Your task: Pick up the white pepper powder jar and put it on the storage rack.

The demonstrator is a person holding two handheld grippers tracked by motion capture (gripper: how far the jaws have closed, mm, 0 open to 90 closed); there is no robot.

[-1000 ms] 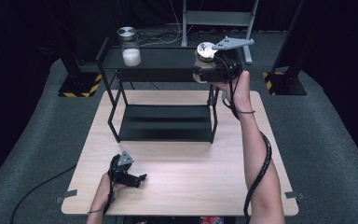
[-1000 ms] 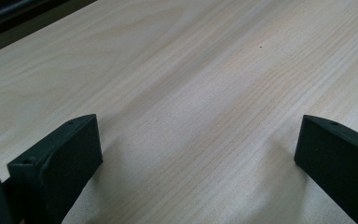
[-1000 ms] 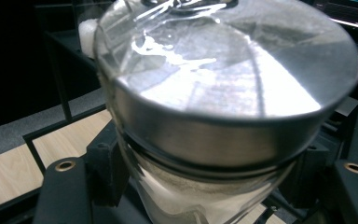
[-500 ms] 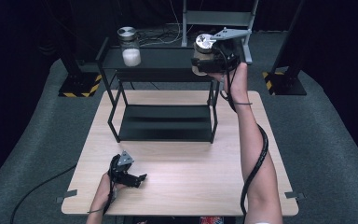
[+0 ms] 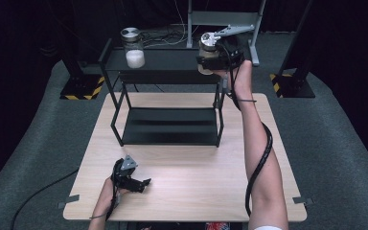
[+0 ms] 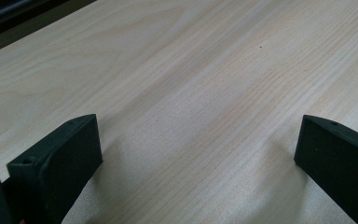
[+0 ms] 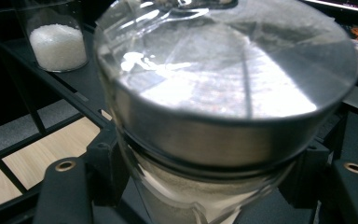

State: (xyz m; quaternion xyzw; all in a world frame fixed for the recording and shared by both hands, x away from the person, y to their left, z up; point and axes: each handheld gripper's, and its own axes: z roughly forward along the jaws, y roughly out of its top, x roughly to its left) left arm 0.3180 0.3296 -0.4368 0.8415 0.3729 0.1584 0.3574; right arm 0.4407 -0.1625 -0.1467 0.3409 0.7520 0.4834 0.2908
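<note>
Down at the near edge of the table (image 5: 187, 182), well short of the black shelf rack (image 5: 167, 62), the left gripper (image 5: 133, 182) rests on the wood, jaws spread wide with nothing between them: parked out of the way, by the look of it. Beyond it the rack stands on the table's far half. Up at the rack's top shelf, right end, the right gripper (image 5: 210, 61) has its jaws clamped round a glass jar (image 7: 223, 102) with a metal lid, pale grains inside, gripped below the lid so it rides upright. Whether its base touches the shelf, I cannot tell. Farther along at the rack's left end stands a second jar (image 5: 133, 48) of white granules; likely the pair belong together.
</note>
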